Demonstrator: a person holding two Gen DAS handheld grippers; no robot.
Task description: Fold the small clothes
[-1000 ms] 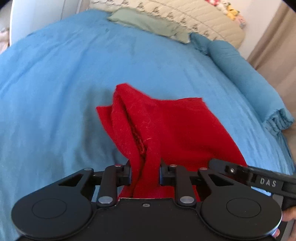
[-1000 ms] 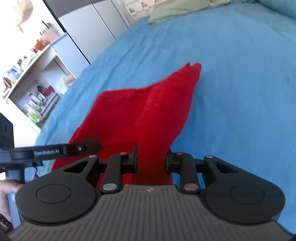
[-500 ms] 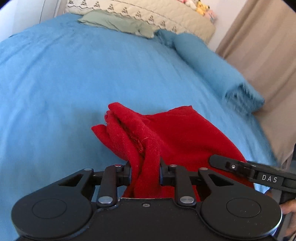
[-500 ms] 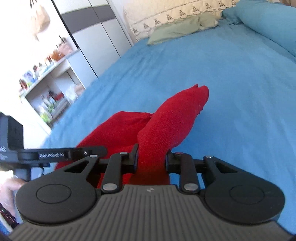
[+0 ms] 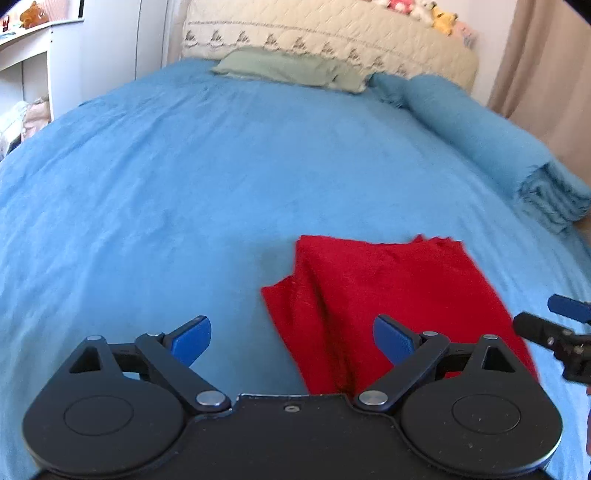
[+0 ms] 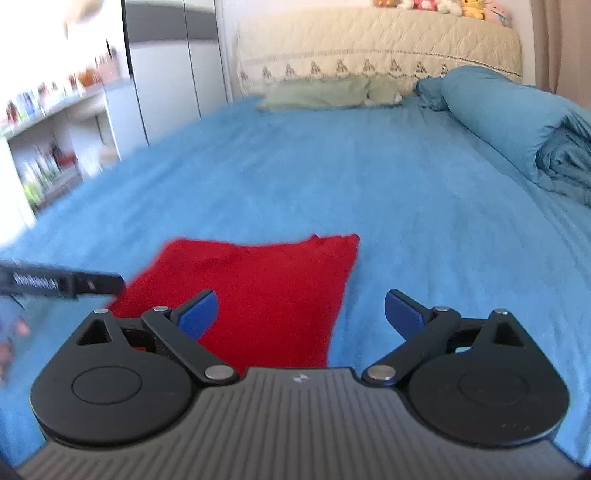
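A red garment (image 5: 388,291) lies folded on the blue bedspread (image 5: 184,177), with a raised ridge along its left edge. My left gripper (image 5: 291,338) is open and empty, just above the garment's near left part. In the right wrist view the garment (image 6: 258,291) lies flat, and my right gripper (image 6: 301,314) is open and empty over its near right edge. The right gripper's tip (image 5: 554,325) shows at the right edge of the left wrist view. The left gripper's finger (image 6: 62,282) shows at the left of the right wrist view.
A green pillow (image 5: 288,68) and a beige quilted headboard (image 5: 332,31) lie at the far end. A rolled blue duvet (image 5: 498,147) runs along the bed's right side. White cupboards and shelves (image 6: 55,129) stand to the left. A beige curtain (image 5: 546,66) hangs at the right.
Both grippers have opened and let go of the red garment. It has dropped flat onto the bed. Both grippers have levelled out toward the headboard.
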